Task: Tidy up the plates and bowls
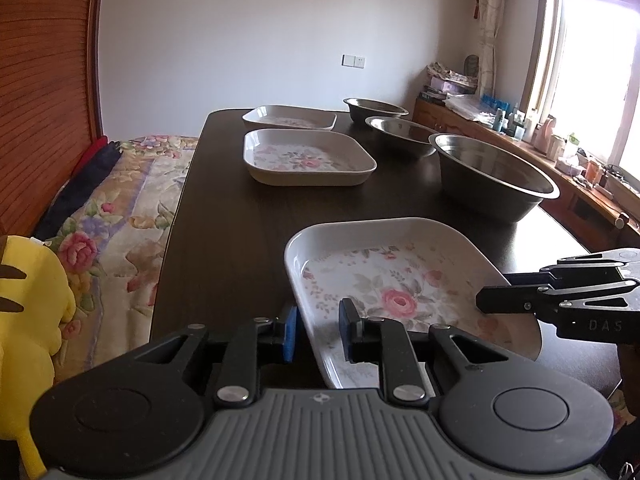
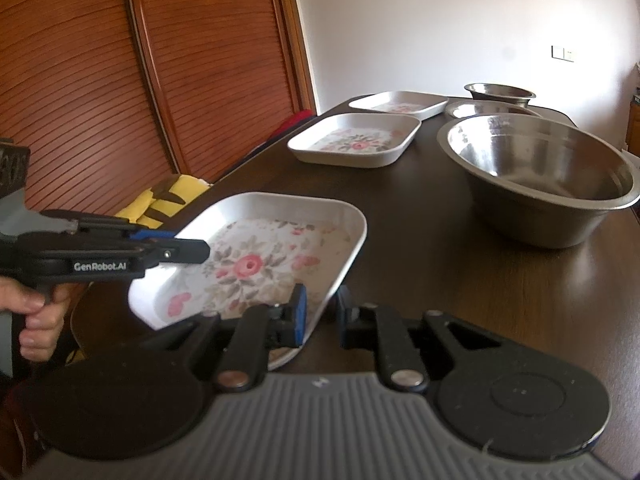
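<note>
Jaws of left gripper (image 1: 318, 330) stand partly open, straddling the left rim of the nearest floral plate (image 1: 394, 286); whether the pads press the rim, cannot tell. Right gripper (image 2: 320, 318) likewise: jaws partly open astride the plate's right rim, one pad inside, one outside, contact unclear. Plate sits at the near edge of the dark desk (image 1: 224, 208).

Count: three floral square plates in a column on the left, three steel bowls in a column on the right, largest bowl (image 1: 494, 178) nearest. Yellow plush (image 1: 28, 320) lies on the bed, left of desk.
</note>
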Motion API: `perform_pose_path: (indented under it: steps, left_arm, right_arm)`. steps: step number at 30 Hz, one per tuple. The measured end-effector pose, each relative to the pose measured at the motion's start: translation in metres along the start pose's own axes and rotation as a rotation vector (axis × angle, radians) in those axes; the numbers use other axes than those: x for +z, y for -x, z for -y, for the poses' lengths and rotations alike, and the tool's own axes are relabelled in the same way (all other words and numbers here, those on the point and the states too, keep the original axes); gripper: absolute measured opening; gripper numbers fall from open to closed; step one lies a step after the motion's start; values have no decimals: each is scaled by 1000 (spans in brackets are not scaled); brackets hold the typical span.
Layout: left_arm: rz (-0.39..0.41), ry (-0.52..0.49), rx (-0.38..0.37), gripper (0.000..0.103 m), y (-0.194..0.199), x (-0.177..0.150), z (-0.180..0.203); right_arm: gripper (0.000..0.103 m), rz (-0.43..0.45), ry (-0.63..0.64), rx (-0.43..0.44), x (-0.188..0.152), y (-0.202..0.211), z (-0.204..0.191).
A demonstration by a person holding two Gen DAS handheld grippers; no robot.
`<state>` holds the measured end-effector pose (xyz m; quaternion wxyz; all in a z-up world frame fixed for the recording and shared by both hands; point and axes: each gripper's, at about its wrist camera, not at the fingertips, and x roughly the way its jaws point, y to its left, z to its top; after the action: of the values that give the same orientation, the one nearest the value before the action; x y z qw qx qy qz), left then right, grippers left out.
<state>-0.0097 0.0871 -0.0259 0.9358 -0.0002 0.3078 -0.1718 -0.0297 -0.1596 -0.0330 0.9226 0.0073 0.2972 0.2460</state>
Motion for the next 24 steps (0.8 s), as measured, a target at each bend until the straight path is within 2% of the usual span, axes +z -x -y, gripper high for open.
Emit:
perform_pose_path:
  steps: [4, 5, 7, 12, 24]
  left_arm:
    - [11, 18, -9, 58, 1, -1, -4]
    - [14, 18, -7, 60, 1, 0, -4]
    - [24, 19, -2, 69, 3, 1, -4]
    - [39, 17, 11, 74, 7, 4, -4]
    - [98, -18, 47, 96, 17, 22, -1]
  right_arm:
    - [21, 5, -2, -2, 0, -2, 0]
    - [25, 7, -3, 2, -1, -2, 0]
    - [29, 11, -12, 6, -2, 0, 1]
    - [32, 29, -24, -3, 0, 5, 2]
    - [34, 110, 1, -22, 22, 25, 4]
